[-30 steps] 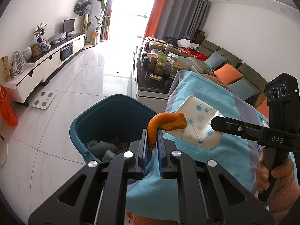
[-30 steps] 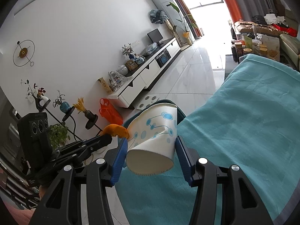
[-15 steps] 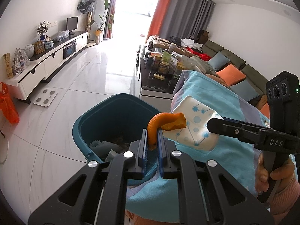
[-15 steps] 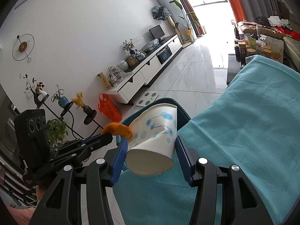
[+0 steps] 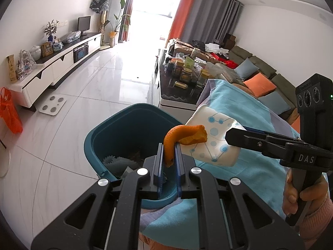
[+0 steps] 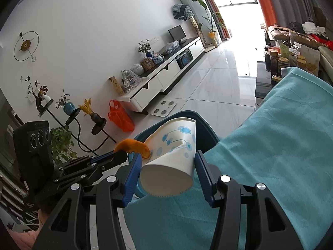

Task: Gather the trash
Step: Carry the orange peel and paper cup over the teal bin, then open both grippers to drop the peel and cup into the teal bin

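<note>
Trash is in both my grippers: the left gripper [image 5: 169, 163] is pinched nearly closed on a curled orange peel [image 5: 183, 138], and the right gripper [image 6: 167, 171] is spread about a cup's width, its blue pads [image 6: 133, 173] squeezing a paper cup [image 6: 172, 152] by its sides. The peel stands up out of the left jaws and hooks over to the right, waxy and stiff, its tip close against the cup's wall. The cup lies on its side with its long axis running forward along the right fingers, base toward the camera, white paper printed with blue dots and lines, dented where it is gripped. Just beyond and below both loads sits the teal plastic bin [image 5: 116, 129], its open mouth showing crumpled scraps inside. I judge the left gripper is the nearer to it, the peel hanging almost over the rim, while the cup hovers over the edge of the turquoise cloth [image 6: 281, 156] beside the bin. Farther off are the glossy tiled floor [image 5: 93, 79] and a cluttered coffee table [image 5: 183, 77].
</note>
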